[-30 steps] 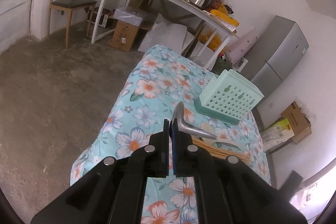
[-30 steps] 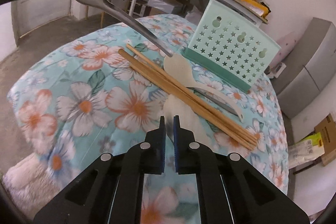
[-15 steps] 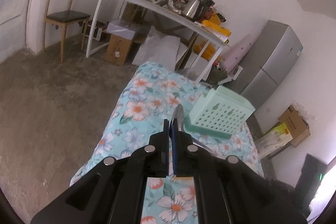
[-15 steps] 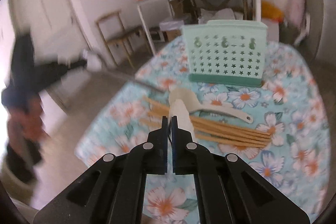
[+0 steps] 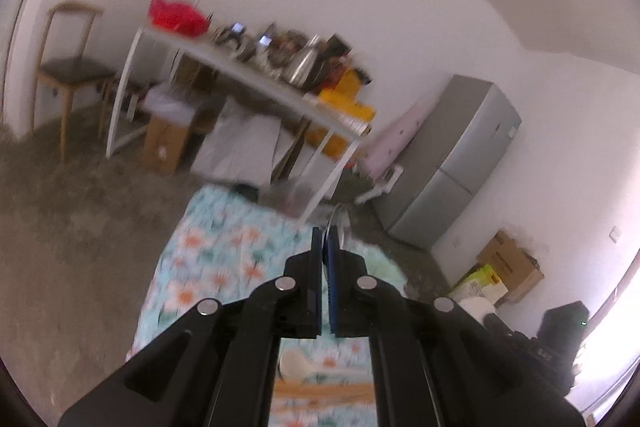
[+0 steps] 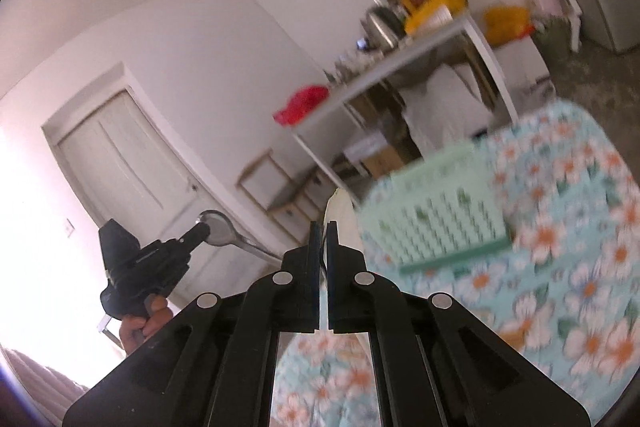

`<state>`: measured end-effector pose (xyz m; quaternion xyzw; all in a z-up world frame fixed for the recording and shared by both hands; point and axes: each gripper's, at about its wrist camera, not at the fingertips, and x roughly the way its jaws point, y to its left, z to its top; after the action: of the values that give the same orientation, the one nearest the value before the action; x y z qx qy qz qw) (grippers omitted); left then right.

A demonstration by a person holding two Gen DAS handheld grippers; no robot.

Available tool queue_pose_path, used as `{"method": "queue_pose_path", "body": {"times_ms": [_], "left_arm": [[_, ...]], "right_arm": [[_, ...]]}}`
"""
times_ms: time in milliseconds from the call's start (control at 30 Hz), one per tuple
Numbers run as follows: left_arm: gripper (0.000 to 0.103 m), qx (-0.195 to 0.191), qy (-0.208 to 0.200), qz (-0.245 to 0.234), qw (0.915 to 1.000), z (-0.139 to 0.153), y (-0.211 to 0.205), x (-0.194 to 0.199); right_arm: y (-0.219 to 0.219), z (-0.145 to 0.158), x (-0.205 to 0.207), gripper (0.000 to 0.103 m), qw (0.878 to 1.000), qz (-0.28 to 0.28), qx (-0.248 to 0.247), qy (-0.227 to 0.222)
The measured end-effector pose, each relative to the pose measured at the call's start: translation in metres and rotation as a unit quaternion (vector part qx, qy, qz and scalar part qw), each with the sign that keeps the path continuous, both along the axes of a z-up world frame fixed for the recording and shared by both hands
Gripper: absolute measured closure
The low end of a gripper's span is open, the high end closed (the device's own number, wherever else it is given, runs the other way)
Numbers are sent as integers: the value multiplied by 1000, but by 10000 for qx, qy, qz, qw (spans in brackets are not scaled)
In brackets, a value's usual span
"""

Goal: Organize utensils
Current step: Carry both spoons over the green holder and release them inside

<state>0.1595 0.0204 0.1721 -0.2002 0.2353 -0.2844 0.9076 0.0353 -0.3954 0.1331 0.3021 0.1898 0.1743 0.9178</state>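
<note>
Well, on my left wrist view the left gripper [image 5: 325, 239] has its jaws pressed together on the metal spoon [image 5: 339, 223]; only a thin blurred sliver of it pokes up past the fingertips. Below the gripper I see the floral cloth [image 5: 216, 259] of the table, its far edge near a white desk [image 5: 256, 83] loaded with clutter. Between the gripper's arms, near the bottom of the view, a white spatula [image 5: 296, 365] lies on the cloth, and the wooden chopsticks [image 5: 320, 391] lie just nearer to me. A pale green smear just right of the fingertips is probably the basket [image 5: 384, 263], but it is too blurred for me to be sure. A grey fridge [image 5: 452, 163] stands against the right wall and a chair [image 5: 68, 67] at far left.

On my right wrist view the picture is tilted. The right gripper [image 6: 324, 239] is clamped on a white paddle [image 6: 340, 223], whose rounded end sticks up beyond the fingertips. The green basket [image 6: 440, 211] stands upright on the cloth [image 6: 580, 267] to the right of the paddle, towards the table's far edge. At left I see the left gripper [image 6: 200, 229] from outside, held up in a hand [image 6: 144, 319], well clear of the table. It pinches the spoon [image 6: 224, 231] at the bowl, and the handle slants down to the right until my own gripper hides it. A white door [image 6: 128, 171] is behind it.
</note>
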Motion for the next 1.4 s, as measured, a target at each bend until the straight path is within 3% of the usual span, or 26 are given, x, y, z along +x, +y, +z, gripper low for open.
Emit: {"method": "queue_pose_path", "body": {"times_ms": [133,300,500,633,767,933,1067,1400], "left_arm": [[102,208,-604,68,9979,27,-25,18],[102,841,-1200,258,9889,37,-67,39],[102,1835,-1519,337,9706,16,-115,57],[102,2348,-1812,513,9536,3,-132,56],[102,2703,-1851,519,9434,-10,-146,60],[101,2923,-1617,369,9418,-33,-157,69],[101,2946,-1364,255,9455,-49,-162,77],[100,2981,-1007,12,9492,-72,-174,78]], "right_arm": [[-8,20,9,102,9995,-121,-56,-271],[-20,29,14,102,9987,-227,-121,-450],[-30,29,28,102,9982,-293,-251,-466],[-38,33,40,102,9976,-312,-317,-539],[-45,37,54,102,9971,-253,-249,-681],[-50,43,80,102,9936,-277,-366,-1037],[-51,41,103,102,9905,-237,-449,-1276],[-36,1,149,102,9881,-321,-1034,-1088]]}}
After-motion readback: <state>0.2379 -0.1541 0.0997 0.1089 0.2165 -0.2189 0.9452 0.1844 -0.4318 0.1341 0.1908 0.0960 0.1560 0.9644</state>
